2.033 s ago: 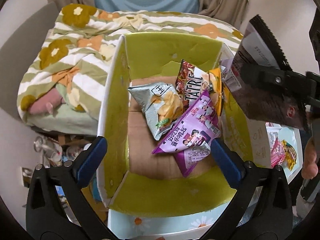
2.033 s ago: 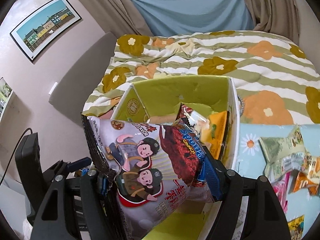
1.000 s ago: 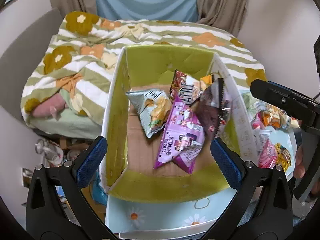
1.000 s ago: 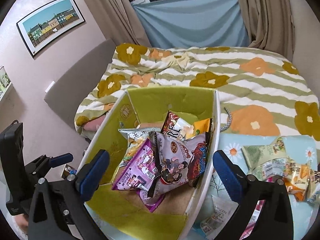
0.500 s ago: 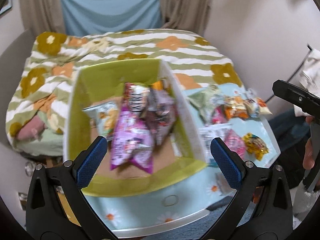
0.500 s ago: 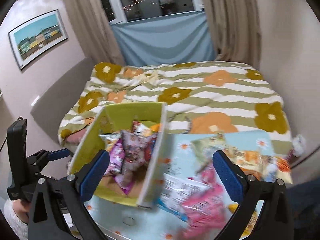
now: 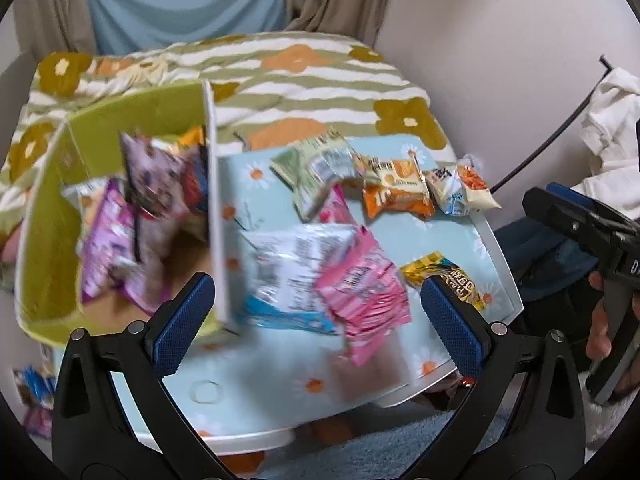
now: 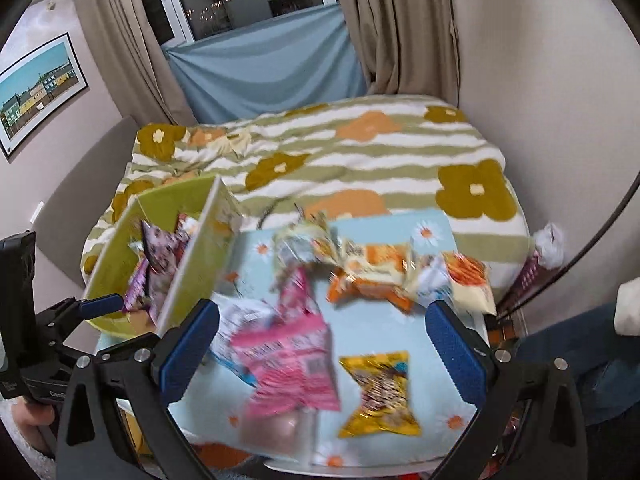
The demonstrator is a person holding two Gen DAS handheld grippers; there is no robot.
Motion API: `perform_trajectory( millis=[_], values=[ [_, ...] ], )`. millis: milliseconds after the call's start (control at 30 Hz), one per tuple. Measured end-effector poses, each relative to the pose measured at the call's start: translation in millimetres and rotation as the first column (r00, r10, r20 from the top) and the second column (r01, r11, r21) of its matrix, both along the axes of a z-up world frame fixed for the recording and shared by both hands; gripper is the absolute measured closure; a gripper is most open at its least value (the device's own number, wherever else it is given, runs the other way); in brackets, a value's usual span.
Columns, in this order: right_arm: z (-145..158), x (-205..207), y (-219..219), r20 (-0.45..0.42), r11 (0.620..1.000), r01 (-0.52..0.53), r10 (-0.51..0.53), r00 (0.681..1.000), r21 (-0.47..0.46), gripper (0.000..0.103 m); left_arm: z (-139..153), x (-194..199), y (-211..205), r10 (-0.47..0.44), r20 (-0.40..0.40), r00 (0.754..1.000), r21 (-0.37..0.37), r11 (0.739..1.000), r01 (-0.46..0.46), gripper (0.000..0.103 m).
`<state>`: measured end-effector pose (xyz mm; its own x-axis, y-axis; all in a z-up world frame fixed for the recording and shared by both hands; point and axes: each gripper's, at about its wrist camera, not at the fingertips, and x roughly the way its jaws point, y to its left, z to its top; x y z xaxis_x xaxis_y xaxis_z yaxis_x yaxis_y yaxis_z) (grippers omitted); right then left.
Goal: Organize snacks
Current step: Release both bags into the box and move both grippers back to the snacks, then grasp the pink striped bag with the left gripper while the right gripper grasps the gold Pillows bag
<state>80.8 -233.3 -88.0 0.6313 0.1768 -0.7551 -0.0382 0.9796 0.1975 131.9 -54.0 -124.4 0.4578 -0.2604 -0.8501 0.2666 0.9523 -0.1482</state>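
Partway through. Green box (image 7: 48,240) on the worktop's (image 7: 256,364) left end holds several packets, a purple packet (image 7: 108,248) among them. About seven lie loose to its right: pink packet (image 8: 288,356), yellow packet (image 8: 380,388), orange packet (image 7: 396,196), others blurred. Left hand-held gripper (image 7: 316,320) and right hand-held gripper (image 8: 320,356) both spread wide, holding nothing, above the loose pile.

Motion blur smears the pink packet (image 8: 288,364) and white packet (image 7: 296,264), their print unreadable, and the box's (image 7: 48,240) snacks overlap.
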Motion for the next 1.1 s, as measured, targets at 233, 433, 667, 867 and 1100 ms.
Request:
perform_trajectory(
  millis=[233,433,667,867,1100],
  values=[
    [-49,3,-46,-0.115,0.997,-0.023,0.031,0.993,0.071,0.000,-39,-8,-54,0.103,-0.037,0.994,0.050,0.994,-0.101,0.000],
    [-93,7,-70,-0.208,0.992,-0.030,0.055,0.977,0.120,0.001,-75,-1,-85,0.178,-0.053,0.983,0.090,0.981,-0.172,0.000],
    [-133,8,-83,-0.259,0.988,-0.079,0.112,0.959,0.134,0.006,-111,13,-103,0.240,-0.065,0.969,0.171,0.959,-0.226,0.000],
    [-152,12,-89,-0.284,0.980,-0.092,0.140,0.948,0.177,0.006,-134,23,-111,0.261,-0.066,0.963,0.250,0.939,-0.237,0.005],
    [-163,12,-73,-0.300,0.971,-0.148,0.201,0.933,0.190,0.012,-148,25,-113,0.244,-0.082,0.966,0.288,0.934,-0.212,0.014]
  ],
)
